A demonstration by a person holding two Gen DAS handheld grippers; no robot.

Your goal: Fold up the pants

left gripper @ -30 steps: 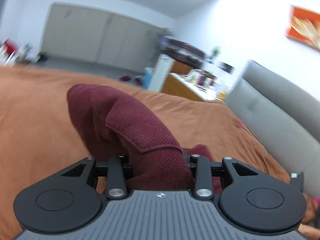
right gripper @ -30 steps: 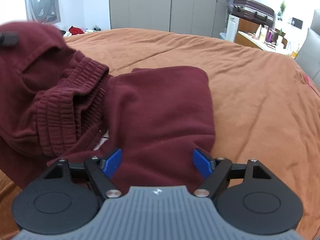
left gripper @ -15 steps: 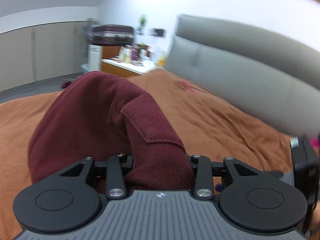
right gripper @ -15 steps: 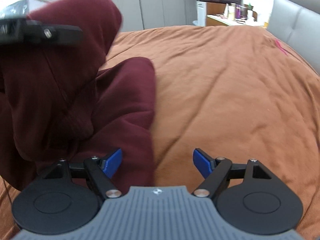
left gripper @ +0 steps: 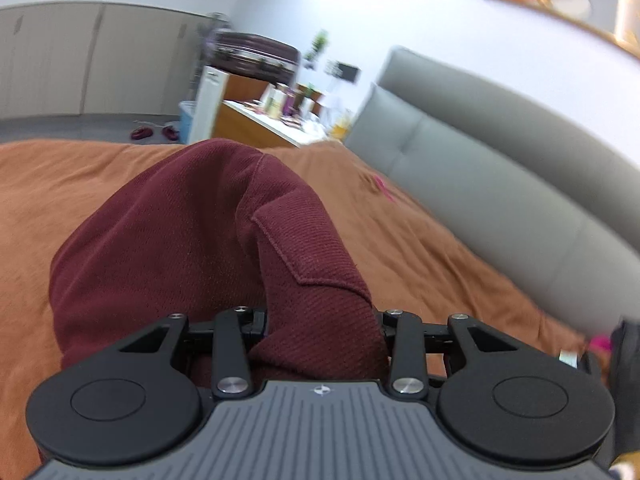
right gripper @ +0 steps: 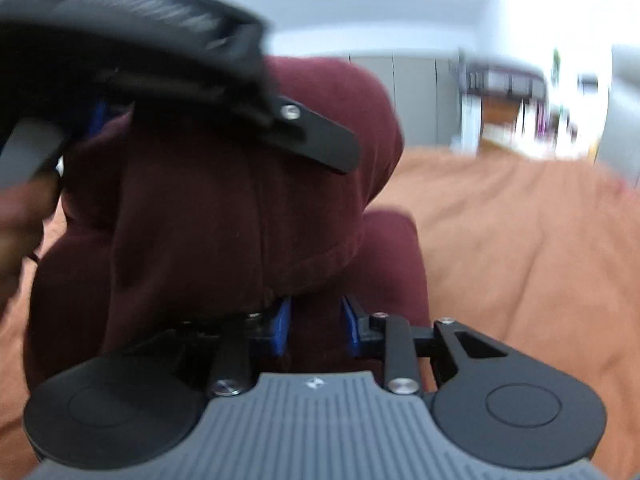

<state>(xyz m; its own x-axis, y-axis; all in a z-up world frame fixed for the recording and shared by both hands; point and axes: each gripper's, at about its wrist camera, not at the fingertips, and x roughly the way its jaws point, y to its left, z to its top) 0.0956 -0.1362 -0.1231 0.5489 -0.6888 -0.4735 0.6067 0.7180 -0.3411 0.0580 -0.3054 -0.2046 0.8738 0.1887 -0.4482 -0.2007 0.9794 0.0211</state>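
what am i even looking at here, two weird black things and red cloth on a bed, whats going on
No robot here: a person holds a hand-held gripper in each hand, and each carries a wide-angle camera looking along its two fingers. That gives one picture per hand.

In the left-hand picture the left gripper is clamped on a thick bunch of the maroon pants, lifted above the orange bedspread, with a grey headboard behind.

In the right-hand picture the right gripper, with blue pads, has just been closing; pants fabric sits between them, though the blur hides whether they press on it. The black shape at top left is the other gripper.
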